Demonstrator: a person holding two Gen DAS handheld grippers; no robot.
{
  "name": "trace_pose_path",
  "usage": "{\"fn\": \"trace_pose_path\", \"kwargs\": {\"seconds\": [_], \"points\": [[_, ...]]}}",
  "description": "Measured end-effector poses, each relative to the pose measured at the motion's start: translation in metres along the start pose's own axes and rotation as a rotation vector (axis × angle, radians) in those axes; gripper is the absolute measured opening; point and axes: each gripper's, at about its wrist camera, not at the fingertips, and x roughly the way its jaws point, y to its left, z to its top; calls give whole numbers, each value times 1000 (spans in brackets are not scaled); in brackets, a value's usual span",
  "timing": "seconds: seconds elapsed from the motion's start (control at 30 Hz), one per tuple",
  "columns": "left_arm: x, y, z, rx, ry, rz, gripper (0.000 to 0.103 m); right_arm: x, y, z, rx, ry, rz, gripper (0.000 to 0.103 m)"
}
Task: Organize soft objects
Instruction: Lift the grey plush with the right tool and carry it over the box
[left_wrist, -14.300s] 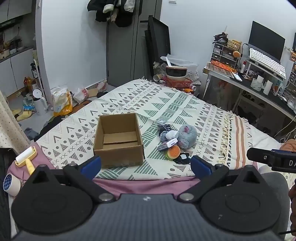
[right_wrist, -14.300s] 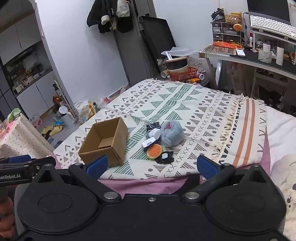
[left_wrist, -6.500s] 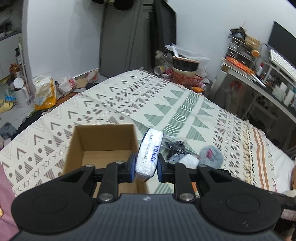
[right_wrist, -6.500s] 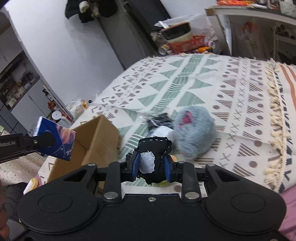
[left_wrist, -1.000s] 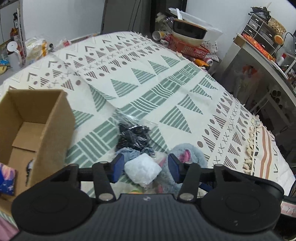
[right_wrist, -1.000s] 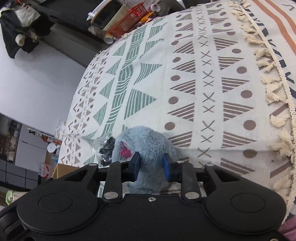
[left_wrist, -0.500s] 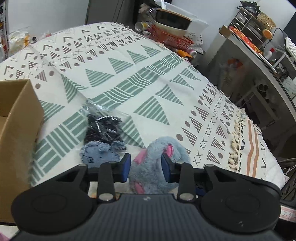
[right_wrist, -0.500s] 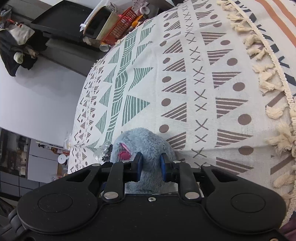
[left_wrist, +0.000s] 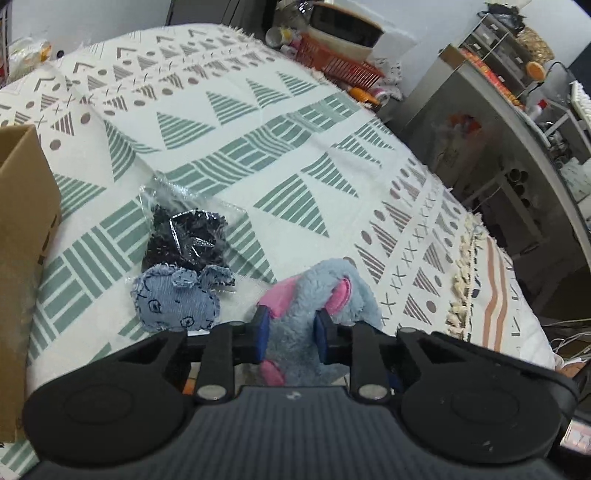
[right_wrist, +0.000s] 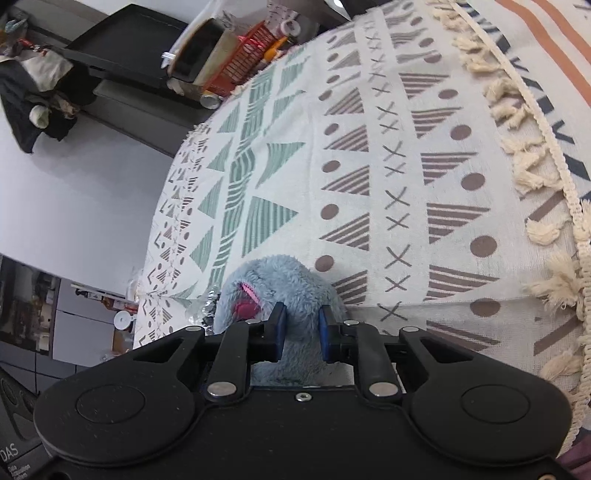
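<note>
A grey-blue plush toy (left_wrist: 343, 291) with pink ears lies on the patterned bedspread (left_wrist: 258, 147). My left gripper (left_wrist: 290, 330) is shut on its near side. From the other side, my right gripper (right_wrist: 301, 334) is shut on the same plush toy (right_wrist: 280, 284). Left of the plush sit a small denim toy (left_wrist: 175, 301) and a clear bag of dark fabric (left_wrist: 186, 232). The cardboard box (left_wrist: 26, 236) stands at the left edge; its inside is hidden.
A red basket (left_wrist: 340, 62) and a bowl sit beyond the bed's far end. A cluttered desk (left_wrist: 517, 96) runs along the right. The fringed edge of the bedspread (right_wrist: 532, 162) lies right of the plush.
My left gripper has closed tighter on the plush and the toy has risen between its fingers. My right gripper holds its grip and has tilted a little.
</note>
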Motion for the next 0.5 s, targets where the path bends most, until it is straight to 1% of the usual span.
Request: {"fn": "trace_pose_path", "kwargs": {"seconds": [0.17,0.37,0.5], "points": [[-22,7,6,-23,-34,-19,24,-10,17,-3,-76,-30,54,18],[-62,11,20,-21,-102,-31,23,-24,38,-8,-159,-73,180,18],[-82,17,21,-19,-134,-25,23,-31,52,-14,-217,-78,231,18]]}}
